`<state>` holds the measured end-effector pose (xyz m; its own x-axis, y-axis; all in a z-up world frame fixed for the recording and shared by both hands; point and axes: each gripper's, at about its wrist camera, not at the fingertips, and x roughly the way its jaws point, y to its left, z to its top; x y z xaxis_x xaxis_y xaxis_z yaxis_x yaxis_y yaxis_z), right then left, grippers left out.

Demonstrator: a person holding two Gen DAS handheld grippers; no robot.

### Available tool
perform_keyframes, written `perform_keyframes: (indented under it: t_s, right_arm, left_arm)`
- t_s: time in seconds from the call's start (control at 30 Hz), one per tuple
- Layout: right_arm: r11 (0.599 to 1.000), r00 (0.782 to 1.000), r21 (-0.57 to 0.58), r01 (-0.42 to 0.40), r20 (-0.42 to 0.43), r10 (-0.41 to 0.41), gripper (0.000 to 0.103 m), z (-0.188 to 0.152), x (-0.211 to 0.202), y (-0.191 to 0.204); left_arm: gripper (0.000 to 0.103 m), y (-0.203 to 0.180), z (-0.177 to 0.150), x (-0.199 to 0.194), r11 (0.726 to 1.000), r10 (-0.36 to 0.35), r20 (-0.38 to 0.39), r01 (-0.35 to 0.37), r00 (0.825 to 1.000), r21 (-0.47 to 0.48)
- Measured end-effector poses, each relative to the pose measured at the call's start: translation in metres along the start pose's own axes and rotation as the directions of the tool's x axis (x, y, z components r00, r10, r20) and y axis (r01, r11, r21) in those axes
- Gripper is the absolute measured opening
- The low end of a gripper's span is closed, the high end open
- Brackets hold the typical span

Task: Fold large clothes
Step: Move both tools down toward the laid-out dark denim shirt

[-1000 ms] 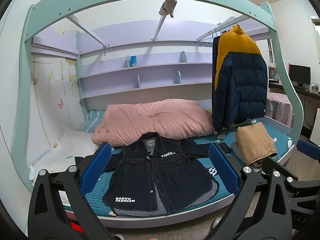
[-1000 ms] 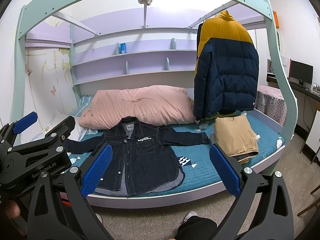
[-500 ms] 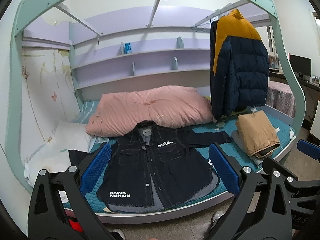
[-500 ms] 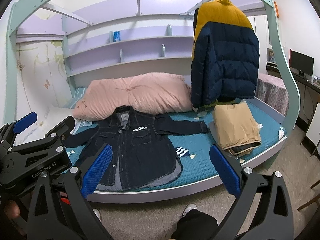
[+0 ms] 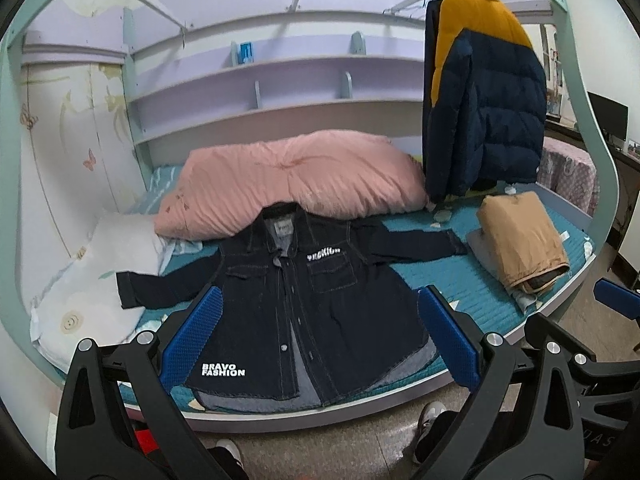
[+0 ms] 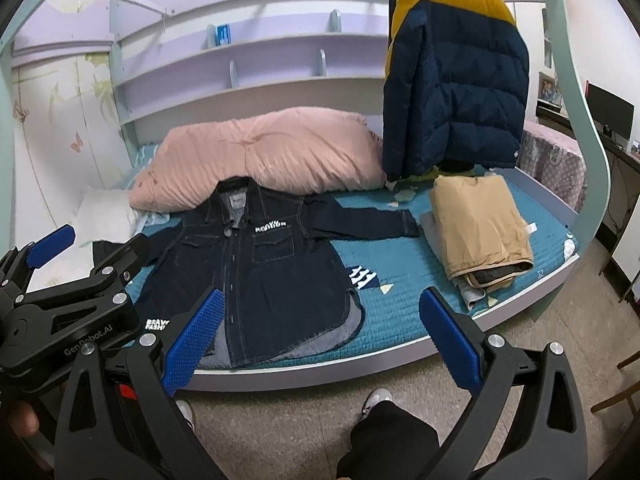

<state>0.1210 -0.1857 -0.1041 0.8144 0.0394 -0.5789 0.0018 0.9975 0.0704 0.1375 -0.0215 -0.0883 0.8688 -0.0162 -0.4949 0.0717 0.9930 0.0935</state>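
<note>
Right wrist view: denim jacket (image 6: 260,276) between pink duvet (image 6: 264,156) and folded tan garment (image 6: 480,228), both jaws wide, empty

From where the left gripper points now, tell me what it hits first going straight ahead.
Probably the dark denim jacket spread on the bed: the open left gripper frames its lower front. Depth is unclear, but nothing else shows between.

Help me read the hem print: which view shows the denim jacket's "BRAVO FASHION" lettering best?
The left wrist view: the lettering on the denim jacket reads whole. In the right wrist view the left gripper covers its later letters.
</note>
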Motion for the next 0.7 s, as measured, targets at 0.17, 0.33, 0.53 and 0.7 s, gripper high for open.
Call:
perform_keyframes:
  t_s: [0.17,0.33,0.53,0.7]
  right_arm:
    - [1.0,0.999,-0.022,-0.015,-0.048,0.014,0.094,0.001,0.034,0.015]
    - [0.998,0.993,-0.05,-0.041,-0.11,0.035,0.094,0.004,0.077,0.035]
    - [0.991,0.981,-0.093,-0.1,-0.175,0.083,0.094,0.011,0.131,0.068]
    - [0.977,0.966,-0.136,-0.165,-0.221,0.132,0.094,0.021,0.178,0.104]
  left_arm:
    - [0.098,0.017,-0.007,0.034,0.999,0.007,-0.053,-0.009,0.999,-0.033]
    - [0.098,0.04,-0.016,0.077,0.997,0.031,-0.117,-0.038,0.993,-0.06]
    - [0.098,0.08,-0.025,0.125,0.99,0.074,-0.19,-0.095,0.979,-0.103]
    - [0.098,0.117,-0.029,0.16,0.98,0.093,-0.244,-0.133,0.965,-0.151]
